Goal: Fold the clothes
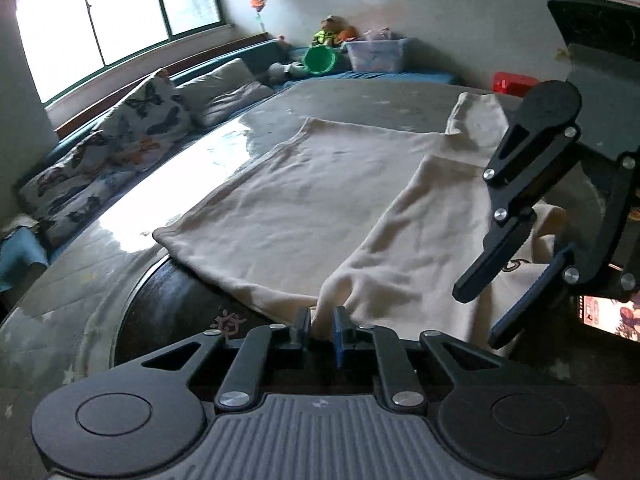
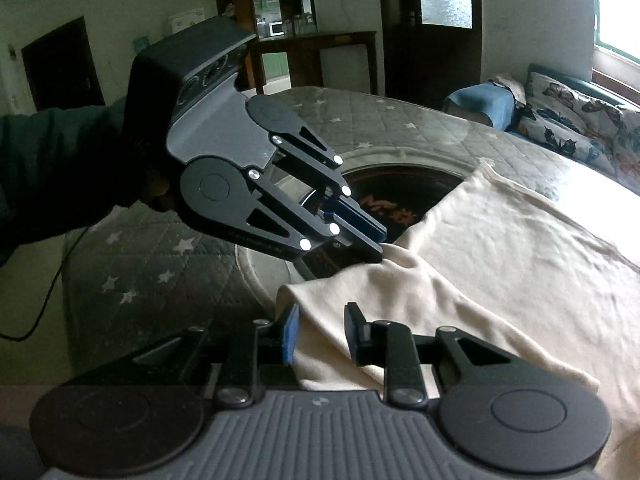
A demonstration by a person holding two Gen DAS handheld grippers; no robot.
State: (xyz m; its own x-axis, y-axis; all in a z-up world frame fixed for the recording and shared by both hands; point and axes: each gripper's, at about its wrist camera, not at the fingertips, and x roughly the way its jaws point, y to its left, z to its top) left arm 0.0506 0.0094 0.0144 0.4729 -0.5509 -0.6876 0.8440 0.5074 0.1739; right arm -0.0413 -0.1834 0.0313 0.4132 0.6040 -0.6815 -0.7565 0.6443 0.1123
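The cream garment (image 1: pixel 320 200) lay spread on the table (image 1: pixel 168 184), its near hem hanging over the near edge. The left gripper (image 1: pixel 322 326) was pinching a bunched fold of that hem, the jaws nearly pressed together. The right gripper (image 2: pixel 320 330) had its jaws a little spread, with cloth lying between them; I could not tell if the pads really pressed on it. The risk was, I think, on the right side: a loose hold could let that corner slip out, and the fold would come crooked.
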